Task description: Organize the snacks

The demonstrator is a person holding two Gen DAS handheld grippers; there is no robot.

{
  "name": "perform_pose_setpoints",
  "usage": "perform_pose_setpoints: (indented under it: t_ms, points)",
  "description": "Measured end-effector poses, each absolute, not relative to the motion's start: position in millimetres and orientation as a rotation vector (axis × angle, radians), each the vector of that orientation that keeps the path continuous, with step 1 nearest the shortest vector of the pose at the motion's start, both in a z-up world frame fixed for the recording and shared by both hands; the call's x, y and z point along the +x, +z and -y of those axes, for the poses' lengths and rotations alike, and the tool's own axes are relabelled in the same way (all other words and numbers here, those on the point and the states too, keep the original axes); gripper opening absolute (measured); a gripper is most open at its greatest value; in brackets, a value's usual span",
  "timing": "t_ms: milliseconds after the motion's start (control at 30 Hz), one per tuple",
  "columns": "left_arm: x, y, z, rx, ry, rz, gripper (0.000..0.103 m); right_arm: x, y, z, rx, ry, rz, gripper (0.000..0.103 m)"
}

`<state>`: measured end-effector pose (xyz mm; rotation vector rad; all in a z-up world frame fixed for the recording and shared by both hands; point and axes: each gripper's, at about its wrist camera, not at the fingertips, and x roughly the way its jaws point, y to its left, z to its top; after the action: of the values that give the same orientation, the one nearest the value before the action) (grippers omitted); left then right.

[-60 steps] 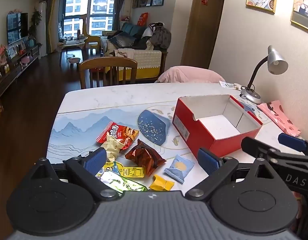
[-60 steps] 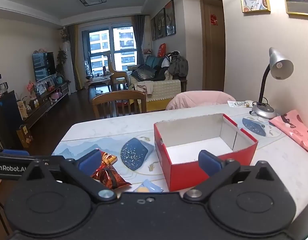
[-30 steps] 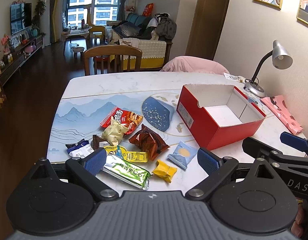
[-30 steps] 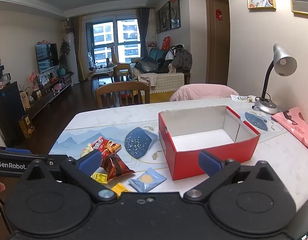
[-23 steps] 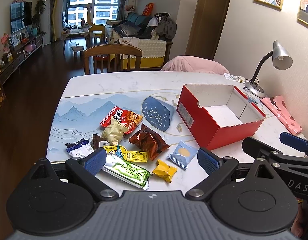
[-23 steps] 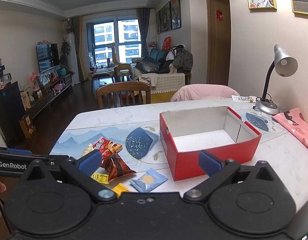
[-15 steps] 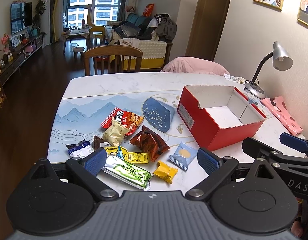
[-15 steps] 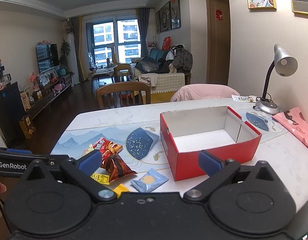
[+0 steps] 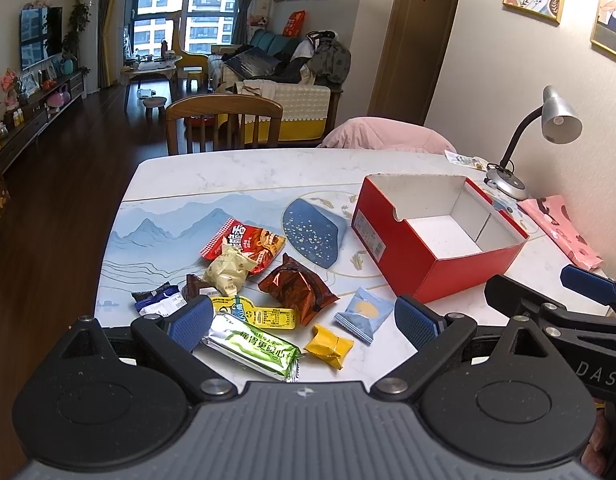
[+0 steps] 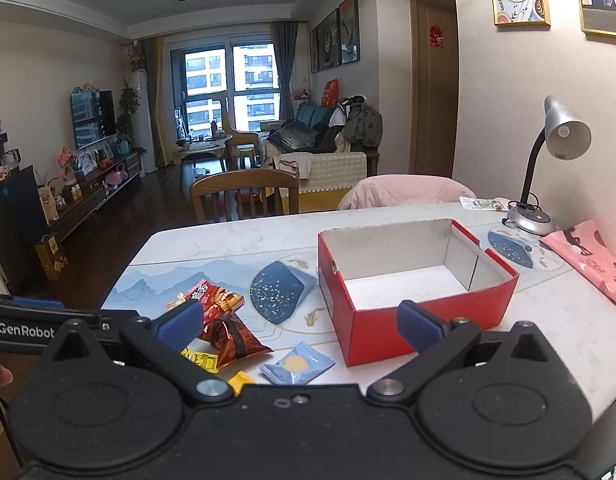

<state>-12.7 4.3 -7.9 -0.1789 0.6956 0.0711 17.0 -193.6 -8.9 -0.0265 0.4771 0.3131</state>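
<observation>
Several snack packets lie loose on the table's front left: a red chip bag (image 9: 243, 242), a cream pack (image 9: 227, 270), a brown foil pack (image 9: 297, 288), a green bar (image 9: 253, 346), a yellow sachet (image 9: 259, 316), a yellow candy (image 9: 328, 346), a light blue pack (image 9: 363, 314) and a dark blue-white pack (image 9: 159, 300). An empty red box (image 9: 436, 232) stands open to their right; it also shows in the right wrist view (image 10: 412, 276). My left gripper (image 9: 301, 320) is open above the front snacks. My right gripper (image 10: 299, 326) is open, before the box.
A grey desk lamp (image 9: 544, 136) and a pink patterned bag (image 9: 560, 224) stand at the table's right by the wall. A wooden chair (image 9: 223, 124) and a pink-covered chair (image 9: 388, 138) stand at the far edge. The table's left edge drops to dark floor.
Both grippers have risen and pulled back over two seconds, bringing more of the snacks into view. In the last half second almost nothing has moved. Both stay open.
</observation>
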Motion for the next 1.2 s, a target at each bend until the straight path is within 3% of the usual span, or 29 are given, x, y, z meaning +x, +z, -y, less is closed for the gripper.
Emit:
perform_pose_setpoints:
  t_ms: [1200]
  points:
    - [-6,-18,-19,-0.198,0.106,-0.693,0.098,31,-10,188,-0.088,0.33,-0.491,0.102]
